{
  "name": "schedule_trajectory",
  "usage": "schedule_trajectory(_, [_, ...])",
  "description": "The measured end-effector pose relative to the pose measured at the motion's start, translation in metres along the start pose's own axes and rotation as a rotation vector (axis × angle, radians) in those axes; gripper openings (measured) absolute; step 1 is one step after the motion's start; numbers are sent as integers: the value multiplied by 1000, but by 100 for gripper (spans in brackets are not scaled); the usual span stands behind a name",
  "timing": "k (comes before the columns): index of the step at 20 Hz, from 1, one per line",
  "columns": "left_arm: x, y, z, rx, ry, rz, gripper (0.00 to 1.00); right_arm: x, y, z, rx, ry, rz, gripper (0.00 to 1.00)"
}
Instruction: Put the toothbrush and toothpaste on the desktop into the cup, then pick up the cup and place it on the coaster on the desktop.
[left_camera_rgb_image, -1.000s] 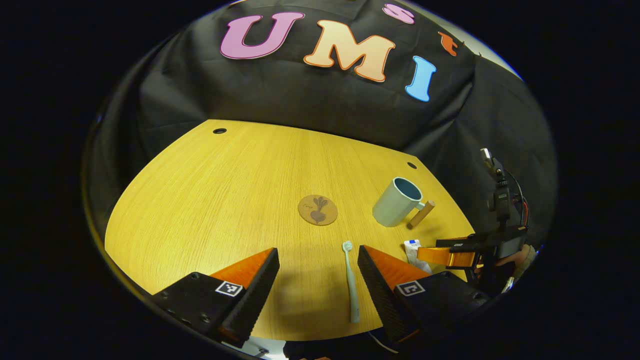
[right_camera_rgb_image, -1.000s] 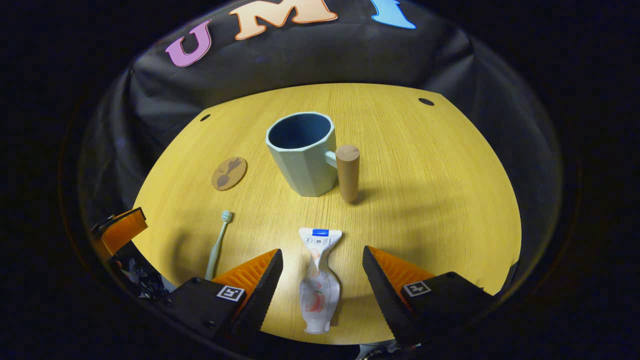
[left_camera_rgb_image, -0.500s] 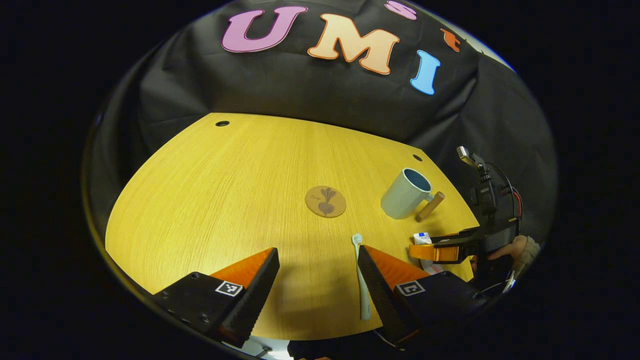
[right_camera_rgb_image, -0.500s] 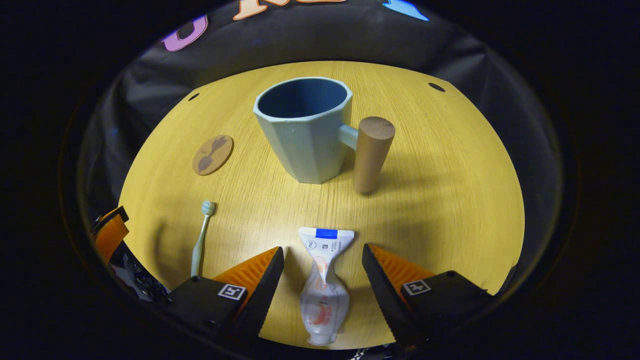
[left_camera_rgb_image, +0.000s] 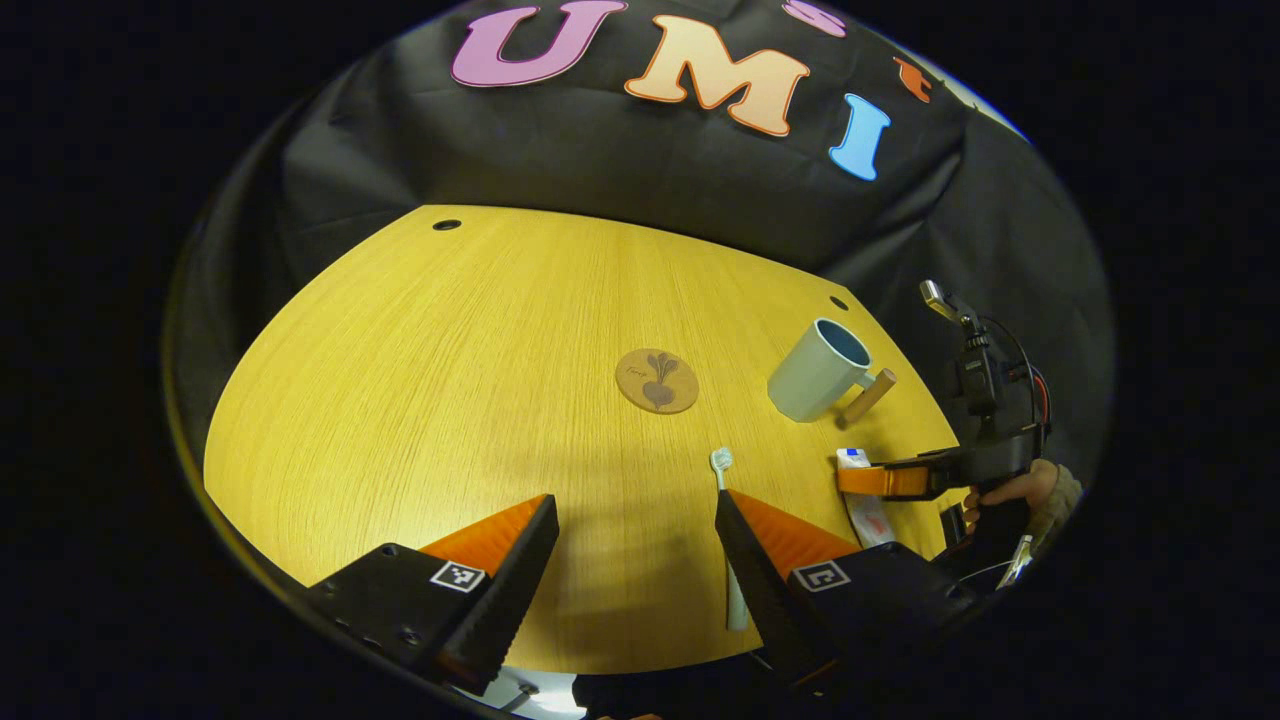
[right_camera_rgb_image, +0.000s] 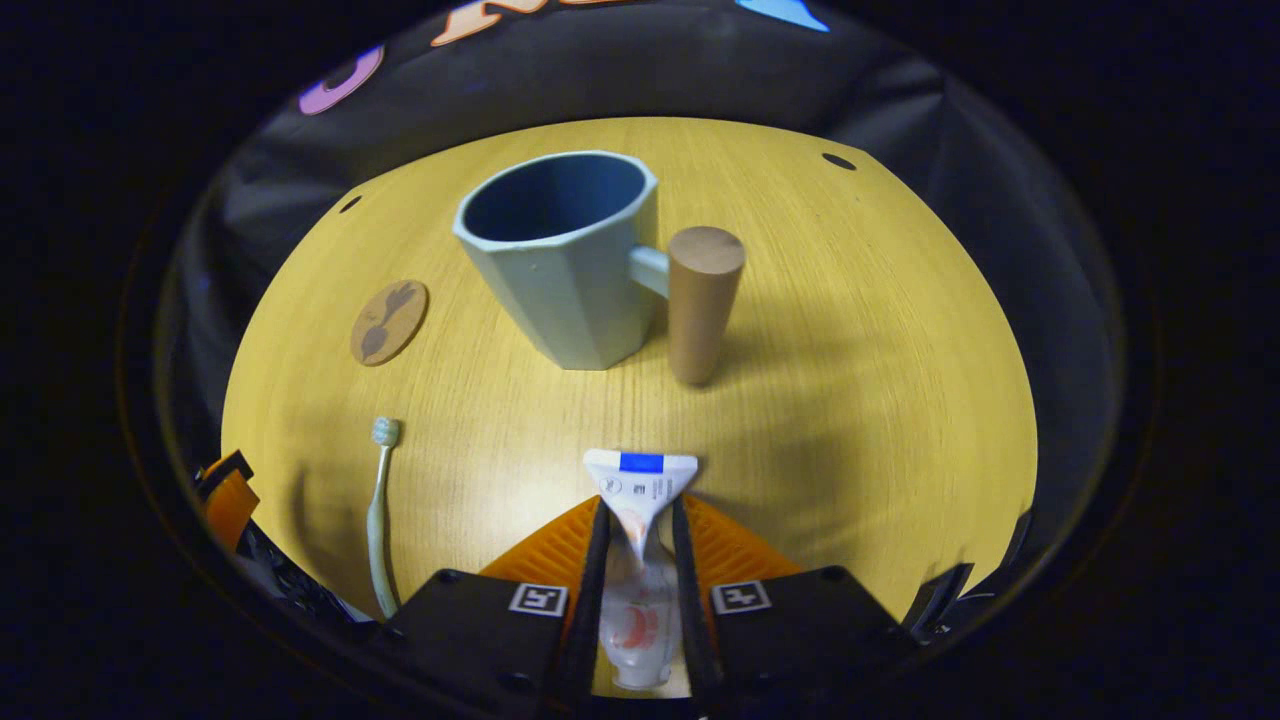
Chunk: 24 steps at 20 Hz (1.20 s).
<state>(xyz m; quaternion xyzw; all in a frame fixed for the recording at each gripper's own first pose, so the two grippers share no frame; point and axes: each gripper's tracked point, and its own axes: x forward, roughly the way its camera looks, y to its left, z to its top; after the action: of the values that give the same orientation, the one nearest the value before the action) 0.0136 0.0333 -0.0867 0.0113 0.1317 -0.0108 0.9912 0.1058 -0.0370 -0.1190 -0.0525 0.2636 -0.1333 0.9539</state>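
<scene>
Right tongs (right_camera_rgb_image: 640, 545) now closed, apparently pinching toothpaste tube (right_camera_rgb_image: 638, 490) near faceted cup (right_camera_rgb_image: 560, 265); left tongs (left_camera_rgb_image: 635, 545) open beside toothbrush (left_camera_rgb_image: 727, 540).

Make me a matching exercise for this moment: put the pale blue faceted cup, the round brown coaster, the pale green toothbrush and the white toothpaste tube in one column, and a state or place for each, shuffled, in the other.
Things:
1. pale blue faceted cup
2. round brown coaster
3. pale green toothbrush
4. white toothpaste tube

States:
A. clamped between the right gripper fingers
B. lying flat on the yellow wooden desktop, untouched, beside a finger of the open left gripper
C. upright and empty, its wooden handle to one side
D. bare, with nothing standing on it

Pairs: 1-C, 2-D, 3-B, 4-A
</scene>
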Motion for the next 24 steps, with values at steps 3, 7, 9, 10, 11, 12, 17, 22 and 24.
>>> schedule_trajectory(3, [1,-2,0,15,0,-5,95,-2,-1,1,48,-6,13,27])
schedule_trajectory(7, [4,-8,-3,30,12,-14,95,-2,-1,1,23,-24,11,20])
schedule_trajectory(9, [5,-12,-4,38,21,-22,95,-2,-2,1,11,-29,7,18])
schedule_trajectory(10, [6,-13,-5,45,25,-25,95,-2,-2,1,12,-32,7,18])
schedule_trajectory(11, [7,-16,-5,53,28,-28,95,-1,-2,1,10,-38,9,18])
schedule_trajectory(12, [8,-19,-6,64,36,-32,95,0,-1,0,11,-42,11,18])
schedule_trajectory(17, [18,-44,-15,137,99,-74,94,-3,-1,2,14,-87,38,16])
schedule_trajectory(22, [33,-64,-32,193,222,-117,94,-7,-3,6,16,-148,99,14])
schedule_trajectory(24, [36,-71,-36,203,279,-143,94,-10,-5,8,-8,-181,84,14])
